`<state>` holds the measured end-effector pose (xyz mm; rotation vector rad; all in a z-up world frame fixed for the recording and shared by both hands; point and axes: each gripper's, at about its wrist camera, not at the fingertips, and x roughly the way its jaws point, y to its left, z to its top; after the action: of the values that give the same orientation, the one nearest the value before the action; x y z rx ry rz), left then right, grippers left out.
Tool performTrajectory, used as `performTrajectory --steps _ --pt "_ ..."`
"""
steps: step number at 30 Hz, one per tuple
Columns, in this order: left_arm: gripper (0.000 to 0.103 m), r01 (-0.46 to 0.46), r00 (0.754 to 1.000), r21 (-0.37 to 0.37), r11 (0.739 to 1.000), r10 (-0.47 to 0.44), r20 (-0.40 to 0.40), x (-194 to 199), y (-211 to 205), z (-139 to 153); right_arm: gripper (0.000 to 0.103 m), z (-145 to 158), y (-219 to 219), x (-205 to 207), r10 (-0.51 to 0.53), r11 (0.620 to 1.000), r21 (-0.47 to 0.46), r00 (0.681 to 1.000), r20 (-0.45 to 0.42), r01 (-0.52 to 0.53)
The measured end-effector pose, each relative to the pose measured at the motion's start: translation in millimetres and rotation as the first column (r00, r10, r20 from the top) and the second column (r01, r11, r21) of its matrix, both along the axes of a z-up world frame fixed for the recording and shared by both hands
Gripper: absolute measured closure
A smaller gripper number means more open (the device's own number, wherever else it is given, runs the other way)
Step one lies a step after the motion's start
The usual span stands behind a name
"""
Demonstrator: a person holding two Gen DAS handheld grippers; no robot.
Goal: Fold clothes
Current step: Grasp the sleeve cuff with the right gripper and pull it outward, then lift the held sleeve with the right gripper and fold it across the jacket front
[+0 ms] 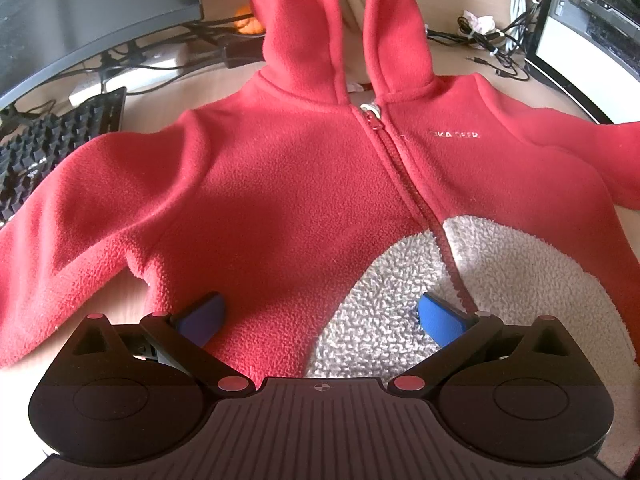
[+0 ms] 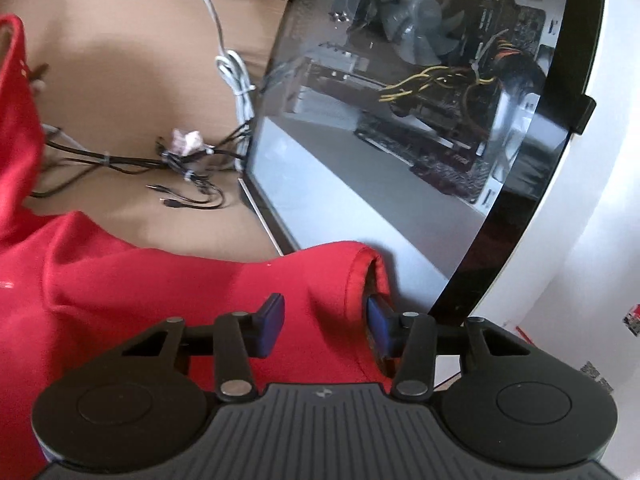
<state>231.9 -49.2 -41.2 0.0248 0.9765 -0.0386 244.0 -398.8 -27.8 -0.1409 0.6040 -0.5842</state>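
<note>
A red fleece hooded jacket (image 1: 280, 184) with a zip and a white fuzzy patch (image 1: 400, 300) lies flat on the wooden desk, hood away from me. My left gripper (image 1: 322, 312) is open, fingers wide apart, low over the jacket's lower front. In the right wrist view, my right gripper (image 2: 326, 320) is open around the end of the jacket's right sleeve (image 2: 320, 280); one blue finger (image 2: 378, 320) sits at the cuff opening, the other on the fabric. Neither gripper pinches anything.
A keyboard (image 1: 52, 148) and a monitor (image 1: 92, 12) stand at the left. A PC case with a glass side (image 2: 400, 128) stands right beside the sleeve cuff. Loose black and white cables (image 2: 180, 164) lie on the desk (image 2: 140, 80) behind the jacket.
</note>
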Motion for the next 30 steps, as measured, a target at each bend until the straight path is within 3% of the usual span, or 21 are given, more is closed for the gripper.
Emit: performTrajectory --steps 2,4,6,10,12,15,17,19,21,24,25,27,28,30 --pt "0.0 0.0 1.0 -0.001 1.0 0.0 0.003 -0.5 0.2 -0.1 0.066 -5.8 -3.9 4.6 0.0 1.0 0.031 1.0 -0.013 0.001" --pt "0.0 0.001 1.0 -0.001 1.0 -0.001 0.005 -0.8 0.3 -0.2 0.086 -10.0 -6.9 8.3 0.026 0.998 0.061 0.999 -0.031 -0.024" --pt "0.0 0.003 1.0 -0.002 1.0 -0.003 0.005 -0.4 0.7 0.0 0.093 -10.7 -9.3 10.5 0.049 0.996 0.077 0.998 -0.037 -0.046" --pt "0.0 0.007 1.0 -0.006 1.0 -0.007 0.0 0.6 1.7 0.7 0.094 4.1 -4.7 13.2 0.177 0.974 0.138 0.984 0.018 -0.178" --pt "0.0 0.007 1.0 -0.009 1.0 -0.007 0.0 0.6 2.1 1.1 0.095 20.2 16.2 17.7 0.295 0.944 0.14 0.954 0.046 -0.299" --pt "0.0 0.009 1.0 -0.013 1.0 -0.009 0.008 -1.2 2.2 1.2 0.095 47.9 71.1 23.8 0.534 0.825 0.142 0.837 0.118 -0.546" --pt "0.0 0.013 1.0 -0.012 1.0 -0.013 0.017 -3.3 1.7 0.8 0.095 61.4 108.1 26.0 0.66 0.723 0.128 0.733 0.164 -0.679" --pt "0.0 0.015 1.0 -0.011 1.0 -0.015 0.024 -5.1 1.7 0.8 0.094 69.1 143.4 28.8 0.756 0.605 0.145 0.622 0.203 -0.783" --pt "0.0 0.017 0.999 -0.011 1.0 -0.017 0.03 -6.8 1.9 0.8 0.094 71.7 168.9 33.0 0.817 0.51 0.164 0.535 0.215 -0.844" --pt "0.0 0.021 0.999 -0.011 1.0 -0.02 0.035 -7.8 2.4 0.7 0.09 76.6 181.6 28.0 0.845 0.456 0.147 0.479 0.237 -0.878" --pt "0.0 0.021 0.999 -0.013 1.0 -0.02 0.035 -7.8 2.8 0.6 0.085 77.0 178.3 25.0 0.844 0.459 0.144 0.481 0.238 -0.877" --pt "0.0 0.021 0.999 -0.018 1.0 -0.02 0.036 -7.8 3.6 0.4 0.071 75.2 167.0 19.2 0.827 0.501 0.131 0.517 0.218 -0.856" --pt "0.0 0.022 0.999 -0.022 1.0 -0.021 0.037 -7.7 4.1 0.5 0.061 71.4 155.3 14.3 0.81 0.54 0.115 0.552 0.198 -0.834" --pt "0.0 0.023 0.999 -0.029 0.999 -0.022 0.038 -7.4 5.0 0.5 0.053 63.6 128.8 5.1 0.764 0.624 0.075 0.627 0.149 -0.778"
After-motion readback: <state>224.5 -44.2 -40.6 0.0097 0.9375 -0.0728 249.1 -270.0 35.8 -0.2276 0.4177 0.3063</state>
